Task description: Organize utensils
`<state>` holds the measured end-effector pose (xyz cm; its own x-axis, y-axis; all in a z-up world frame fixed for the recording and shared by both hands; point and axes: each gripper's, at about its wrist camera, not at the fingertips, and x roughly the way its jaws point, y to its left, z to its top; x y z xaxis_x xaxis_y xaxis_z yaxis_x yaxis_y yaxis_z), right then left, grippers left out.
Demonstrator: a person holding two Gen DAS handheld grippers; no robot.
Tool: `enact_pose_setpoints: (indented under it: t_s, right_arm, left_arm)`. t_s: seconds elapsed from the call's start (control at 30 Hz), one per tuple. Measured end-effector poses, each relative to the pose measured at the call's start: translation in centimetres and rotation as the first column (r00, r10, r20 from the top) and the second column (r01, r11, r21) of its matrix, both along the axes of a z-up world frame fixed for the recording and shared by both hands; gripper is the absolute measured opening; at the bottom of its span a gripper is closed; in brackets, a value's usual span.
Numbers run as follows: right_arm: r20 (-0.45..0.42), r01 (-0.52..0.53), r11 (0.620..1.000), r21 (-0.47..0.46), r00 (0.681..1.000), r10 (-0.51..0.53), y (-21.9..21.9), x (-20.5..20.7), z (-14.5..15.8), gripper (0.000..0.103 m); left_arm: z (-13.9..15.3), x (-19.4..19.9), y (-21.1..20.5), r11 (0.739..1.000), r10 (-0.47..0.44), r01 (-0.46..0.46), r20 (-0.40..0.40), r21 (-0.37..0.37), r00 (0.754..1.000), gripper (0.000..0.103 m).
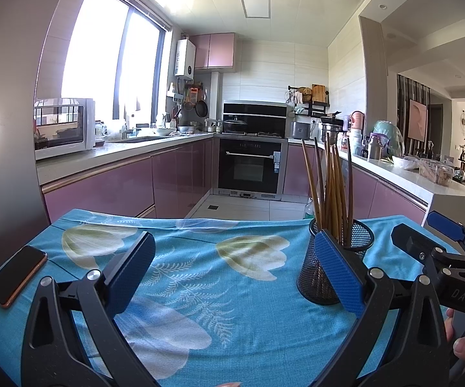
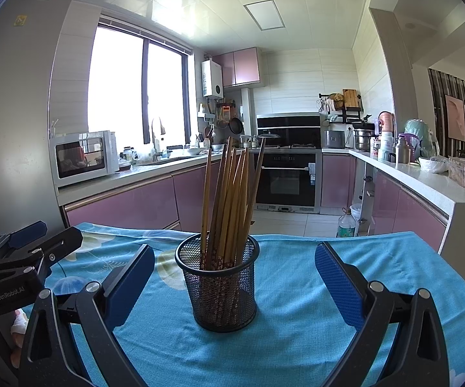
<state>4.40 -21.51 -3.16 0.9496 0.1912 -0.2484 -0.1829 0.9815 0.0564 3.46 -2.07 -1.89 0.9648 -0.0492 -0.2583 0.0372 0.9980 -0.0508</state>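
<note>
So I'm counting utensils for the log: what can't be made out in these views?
- Chopsticks: exact count unclear in both wrist views, since they overlap.
- Their tips: obscured by the mesh holder.
- Phone: its screen is dark in the left wrist view.
- Table cloth: its near edge is cut off by the frame.

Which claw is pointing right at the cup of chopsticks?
The right gripper: the mesh cup sits centered between its fingers. The left gripper points beside it.

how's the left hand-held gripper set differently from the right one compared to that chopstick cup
The right hand-held gripper frames the mesh cup centrally; the left hand-held gripper faces bare tablecloth, the cup beside its right finger. A phone lies only near the left. Both are open, empty.
</note>
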Motion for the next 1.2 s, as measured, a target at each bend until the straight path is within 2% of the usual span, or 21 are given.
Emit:
enact_pose_setpoints:
  t_s: [0.93, 1.2]
  right_arm:
    - [-0.005, -0.004, 1.0, 0.006, 1.0, 0.004, 0.33, -0.01, -0.23, 0.096]
    - [-0.006, -0.004, 1.0, 0.005, 1.0, 0.004, 0.54, 0.06, -0.27, 0.096]
  left_arm:
    - [-0.36, 0.5, 0.62, 1.0, -0.006, 0.005, -0.018, -0.025, 1.0, 0.097]
    - [-0.31, 0.27, 0.21, 1.0, -0.019, 0.019, -0.004, -0.005, 1.0, 0.097]
